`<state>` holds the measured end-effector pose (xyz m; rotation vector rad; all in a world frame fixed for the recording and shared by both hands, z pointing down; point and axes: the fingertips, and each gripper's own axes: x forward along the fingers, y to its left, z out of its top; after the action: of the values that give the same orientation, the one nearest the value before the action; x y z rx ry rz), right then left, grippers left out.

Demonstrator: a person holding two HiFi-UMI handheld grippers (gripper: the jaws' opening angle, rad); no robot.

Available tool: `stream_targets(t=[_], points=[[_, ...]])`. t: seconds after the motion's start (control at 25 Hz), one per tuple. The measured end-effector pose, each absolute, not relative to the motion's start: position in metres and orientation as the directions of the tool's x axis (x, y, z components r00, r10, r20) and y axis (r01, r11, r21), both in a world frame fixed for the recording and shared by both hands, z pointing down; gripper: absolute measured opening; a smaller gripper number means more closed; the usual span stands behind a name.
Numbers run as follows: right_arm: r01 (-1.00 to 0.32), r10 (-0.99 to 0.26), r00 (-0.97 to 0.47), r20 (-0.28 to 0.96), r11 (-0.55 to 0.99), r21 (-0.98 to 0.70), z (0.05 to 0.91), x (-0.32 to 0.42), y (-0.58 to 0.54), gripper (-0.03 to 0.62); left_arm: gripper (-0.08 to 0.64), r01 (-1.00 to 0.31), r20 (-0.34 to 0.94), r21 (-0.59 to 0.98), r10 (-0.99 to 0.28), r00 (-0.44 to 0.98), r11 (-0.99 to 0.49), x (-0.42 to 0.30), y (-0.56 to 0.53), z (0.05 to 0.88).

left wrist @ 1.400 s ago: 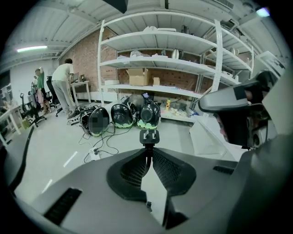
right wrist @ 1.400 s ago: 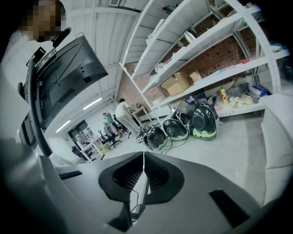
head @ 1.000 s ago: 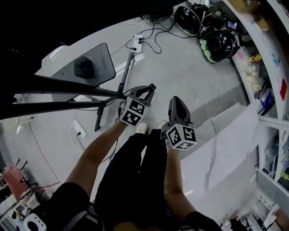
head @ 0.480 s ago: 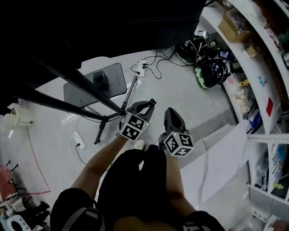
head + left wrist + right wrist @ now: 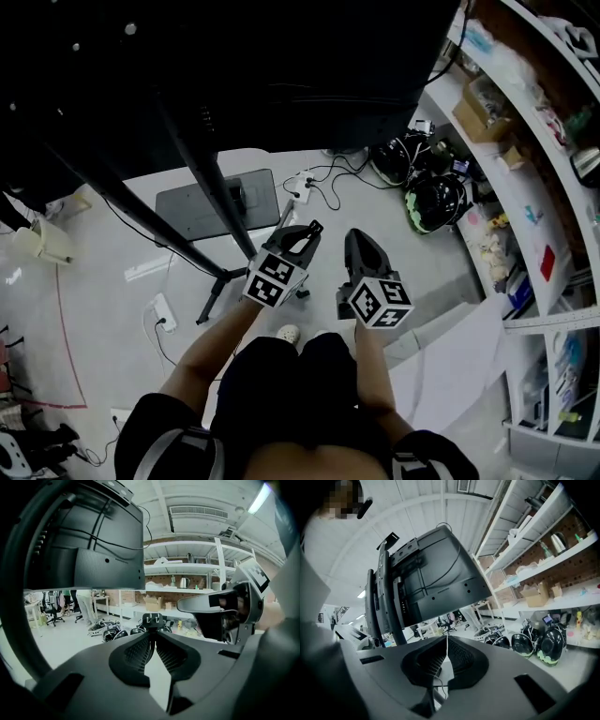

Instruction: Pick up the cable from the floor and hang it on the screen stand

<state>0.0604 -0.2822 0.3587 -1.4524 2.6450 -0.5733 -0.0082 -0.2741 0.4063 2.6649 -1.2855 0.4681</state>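
Two hand-held grippers are raised side by side at waist height, each carrying a marker cube printed with black-and-white square patterns and no lettering. The left gripper is clamped on the cable's black plug, whose two metal prongs stand up just past the fingertips. The right gripper has its jaws pressed together, with a thin strand of the cable running up into the pads from below. The cable is therefore off the floor and held between the two grippers, just short of the screen stand.

The stand's dark poles cross directly ahead of the left gripper. Its flat base plate rests on the pale floor beyond. The back of the large black screen fills the space above, with a slim wire looping across its casing.

Farther off, a white power strip lies on the floor with dark leads plugged into it. Two black helmets sit near the foot of the white shelves on the right. A cardboard box sits on one shelf, and the labels on the shelved goods are too small to read. A thin red line marks the floor at far left. Office chairs and a standing person appear at the back of the room.
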Motion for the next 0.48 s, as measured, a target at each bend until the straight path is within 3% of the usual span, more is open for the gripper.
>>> stream_targets(t=[0.48], points=[[-0.641,-0.636,-0.765,0.097,0.739,-0.208,0.276,-0.007,-0.284,0.025,0.051,-0.868,0.23,-0.017,-0.847,0.48,-0.496,-0.059,-0.266,0.326]])
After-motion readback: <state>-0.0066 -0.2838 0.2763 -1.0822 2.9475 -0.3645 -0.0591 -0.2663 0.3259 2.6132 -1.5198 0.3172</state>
